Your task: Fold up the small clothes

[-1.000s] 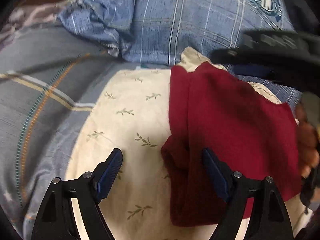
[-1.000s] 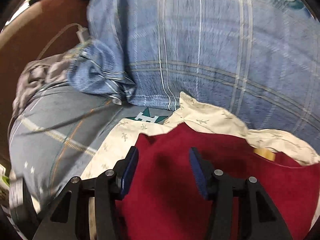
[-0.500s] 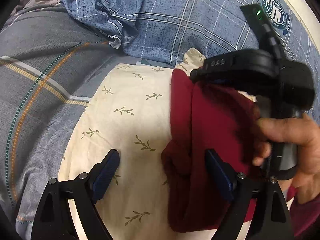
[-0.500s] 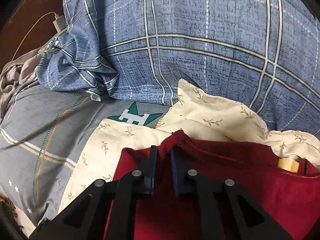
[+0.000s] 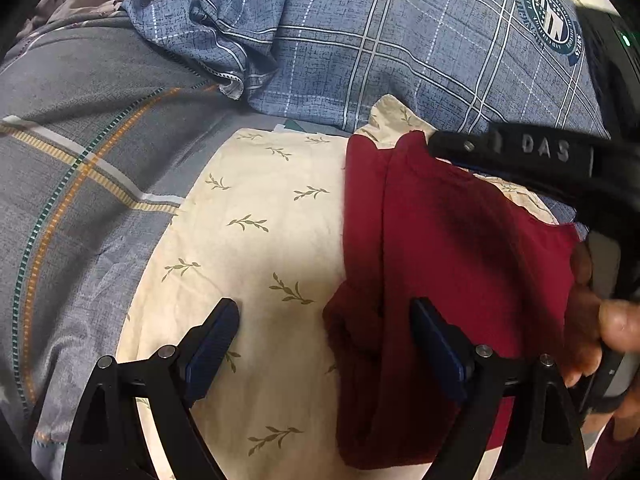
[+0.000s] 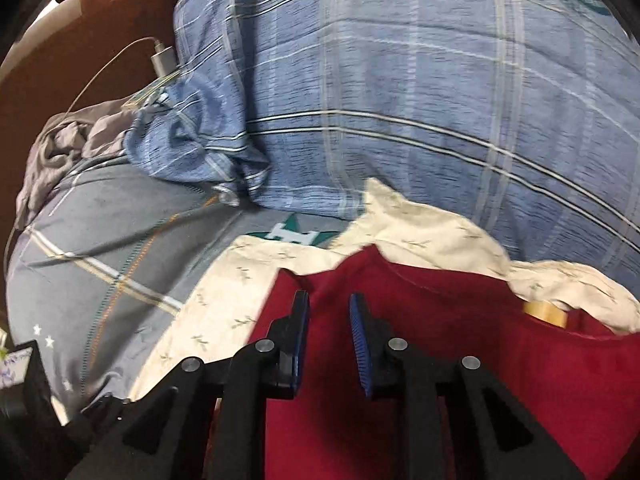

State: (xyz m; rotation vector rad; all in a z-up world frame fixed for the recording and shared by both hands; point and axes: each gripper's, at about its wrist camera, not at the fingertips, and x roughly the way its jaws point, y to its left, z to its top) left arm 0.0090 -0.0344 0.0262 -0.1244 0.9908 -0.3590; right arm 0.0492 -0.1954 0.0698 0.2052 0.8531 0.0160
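half a second back the right gripper (image 6: 328, 320) had its fingers nearly pressed together on the top edge of the dark red garment (image 5: 452, 264); now they stand a little apart with a clear gap, and nothing is pinched between them. the view is blurred with motion. the garment lies folded lengthwise on a cream cloth with a leaf print (image 5: 256, 240), its long fold edge running up the middle of the left wrist view and a bunched corner low on that edge. the left gripper (image 5: 324, 340) is spread wide, much as before, low over the cloth: its left finger over bare cream fabric, its right finger over the red cloth, the bunched corner between them. it grips nothing. the right gripper shows in the left view as a black bar (image 5: 532, 156) above the garment's far corner, the person's hand (image 5: 600, 320) on its handle. around the cream cloth is grey plaid bedding (image 5: 80, 160); behind it a blue plaid cover (image 5: 380, 40) with a round crest. a white charger and cable (image 6: 162, 58) lie far left.
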